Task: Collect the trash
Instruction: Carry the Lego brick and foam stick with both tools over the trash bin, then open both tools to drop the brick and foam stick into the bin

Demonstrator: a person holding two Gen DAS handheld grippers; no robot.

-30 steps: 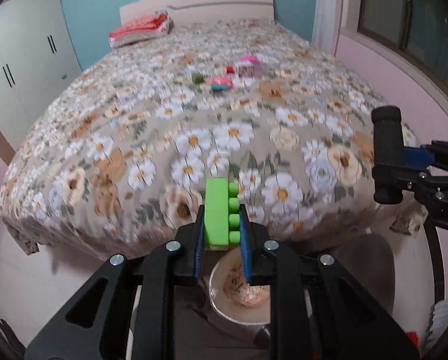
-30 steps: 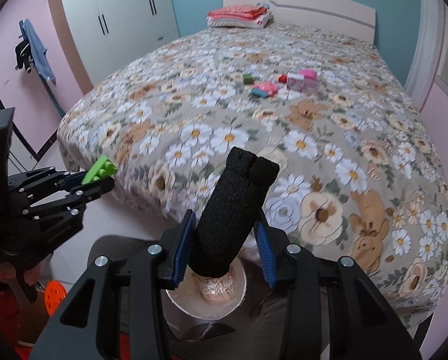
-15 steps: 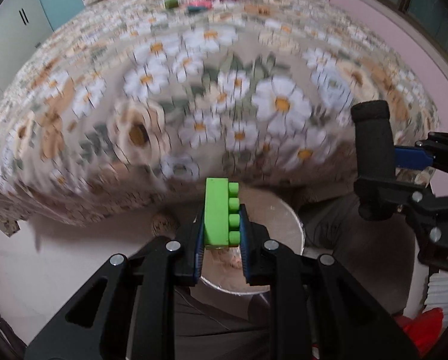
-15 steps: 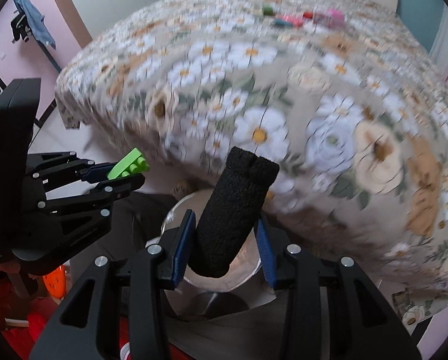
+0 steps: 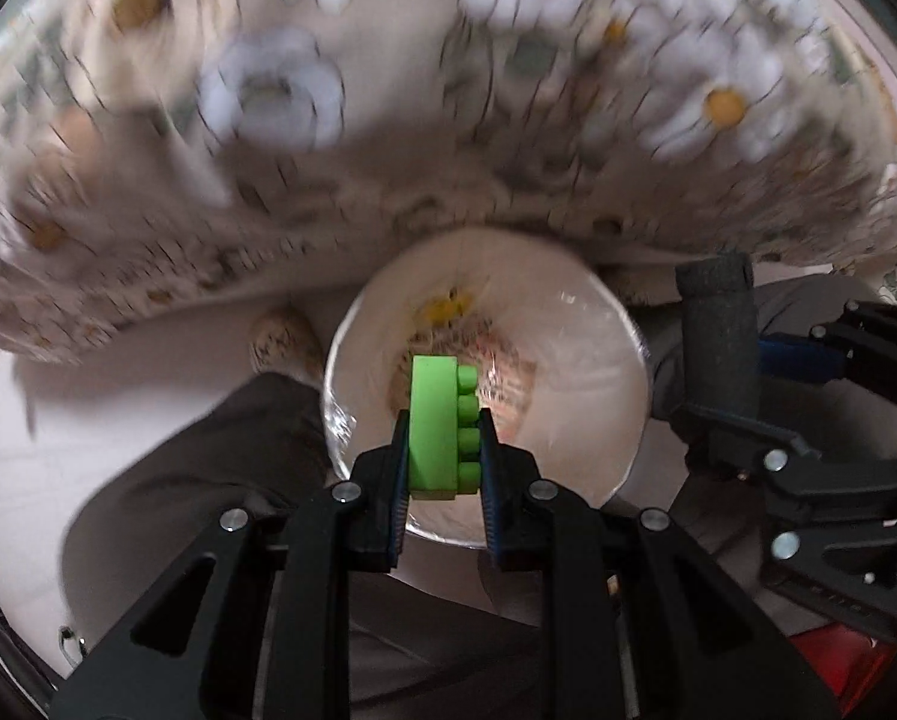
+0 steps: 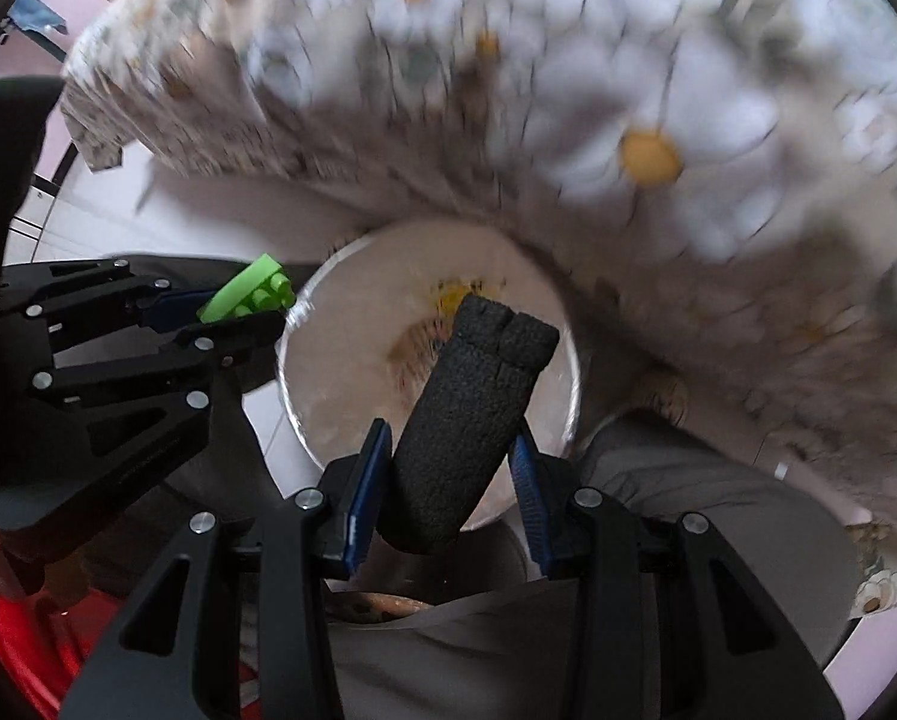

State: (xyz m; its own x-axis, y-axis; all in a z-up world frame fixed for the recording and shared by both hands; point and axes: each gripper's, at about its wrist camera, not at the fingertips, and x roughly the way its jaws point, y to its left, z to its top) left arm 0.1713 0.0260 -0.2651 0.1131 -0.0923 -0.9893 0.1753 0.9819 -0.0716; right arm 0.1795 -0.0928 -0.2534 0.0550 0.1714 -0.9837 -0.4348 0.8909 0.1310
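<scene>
Flowery bedspread (image 5: 388, 138) fills the top of both views, all blurry, with big white daisies hanging down over the side of the bed. Below it we see a pale floor (image 5: 58, 420) and a round white bin lined with clear plastic (image 5: 616, 420). Some crumpled bits lie at the bottom of the bin, but they are too blurry for us to name.

Our left gripper (image 5: 442, 468) pinches a bright green plastic building brick with round studs (image 5: 439, 426). Its two black fingers with blue pads press on the brick from both sides. In the left wrist view the brick sits right over the open mouth of the bin. From the right wrist view it looks closer to the bin's left rim — we cannot tell exactly which.

Our right gripper (image 6: 448, 480) holds a thick black foam tube with a split at its top end (image 6: 472, 408). The tube leans to the right between the blue pads (image 6: 367, 492). The left pad touches it; on the right side we cannot tell if the pad presses it. The tube's top end is over the bin in that view.

Grey trousers (image 6: 688, 480) show on both sides of the bin — a person's legs. Something red (image 6: 22, 648) peeks out low in the corner.
</scene>
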